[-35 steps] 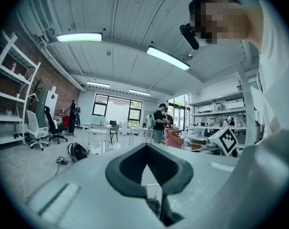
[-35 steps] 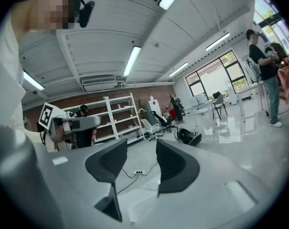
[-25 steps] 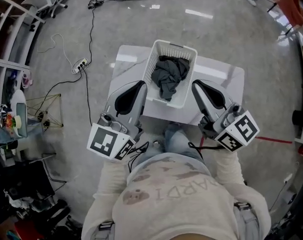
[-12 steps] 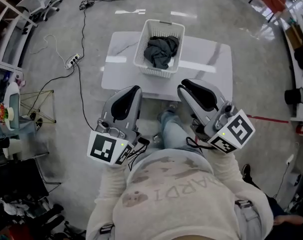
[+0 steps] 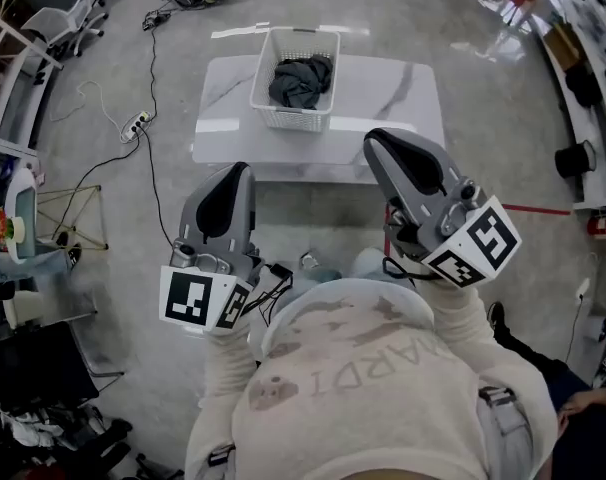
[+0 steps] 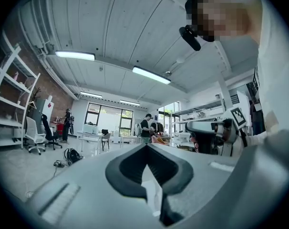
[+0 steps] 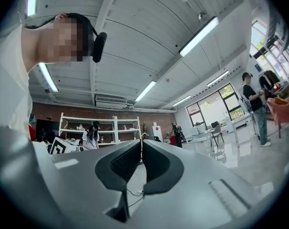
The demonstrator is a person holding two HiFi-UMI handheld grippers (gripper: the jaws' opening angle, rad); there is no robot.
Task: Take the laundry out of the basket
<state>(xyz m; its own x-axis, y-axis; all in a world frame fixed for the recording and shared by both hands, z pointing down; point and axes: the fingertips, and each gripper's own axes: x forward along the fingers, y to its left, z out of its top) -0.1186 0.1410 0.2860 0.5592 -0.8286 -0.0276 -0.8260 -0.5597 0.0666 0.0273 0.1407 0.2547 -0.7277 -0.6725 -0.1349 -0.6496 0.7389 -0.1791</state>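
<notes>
I am not at the basket yet, so I think the job is only at its very start. The white basket sits on the pale table at the top middle of the head view. The laundry, a dark bunched-up cloth, lies inside it. My left gripper is in the lower left and my right gripper is in the lower right, both held close to my body and well apart from the basket. In each gripper view my jaws are pressed together with nothing between them, and they point out at the room, not at the cloth. Next I would need to reach forward over the table, spread one pair of jaws wide, dip into the basket, pinch the dark cloth and lift it out.
</notes>
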